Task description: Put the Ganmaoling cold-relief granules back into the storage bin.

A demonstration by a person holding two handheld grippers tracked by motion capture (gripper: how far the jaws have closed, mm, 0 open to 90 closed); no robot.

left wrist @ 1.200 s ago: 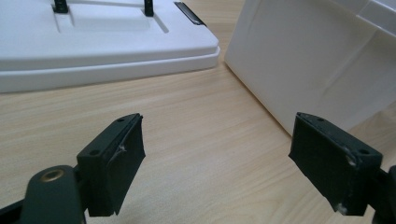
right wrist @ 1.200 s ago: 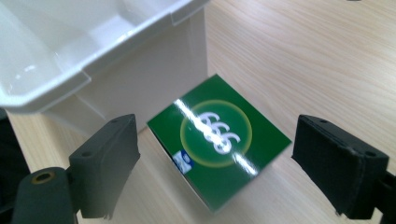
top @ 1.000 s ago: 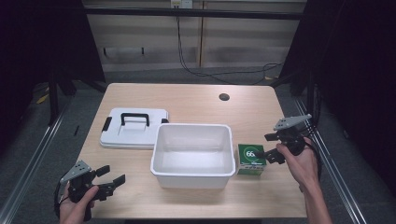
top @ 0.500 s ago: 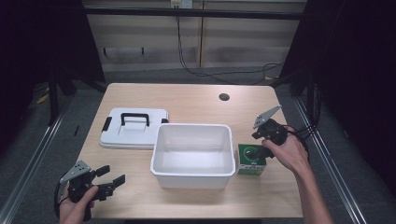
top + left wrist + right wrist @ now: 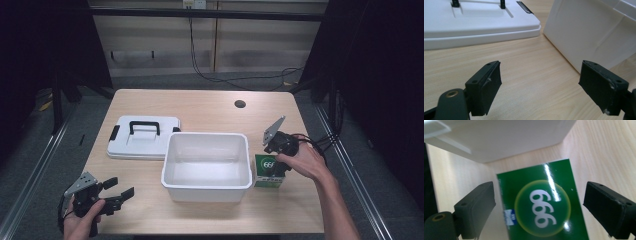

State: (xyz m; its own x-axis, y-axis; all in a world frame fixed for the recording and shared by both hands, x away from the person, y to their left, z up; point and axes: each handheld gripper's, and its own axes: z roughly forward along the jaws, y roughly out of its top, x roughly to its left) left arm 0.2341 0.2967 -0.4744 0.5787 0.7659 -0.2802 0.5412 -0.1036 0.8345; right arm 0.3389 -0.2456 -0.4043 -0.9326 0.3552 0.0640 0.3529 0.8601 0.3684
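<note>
Reaching for green box [image 5: 269,171] at 3 o'clock of bin [image 5: 207,186], on table. Right gripper [image 5: 541,207] jaws wide, straddling box; next: lower, close. Left gripper [image 5: 119,192] wide, idle at 7 o'clock.

left gripper [image 5: 117,192] low, near table edge — jaws wide apart; right gripper [image 5: 274,155] angled down, jaws spread.

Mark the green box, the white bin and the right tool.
green box [image 5: 541,207]: right gripper view, printed top face.
white bin [image 5: 206,191]: high view, near outer wall.
right tool [image 5: 274,151]: high view, between its fingertips, above the box.
</note>
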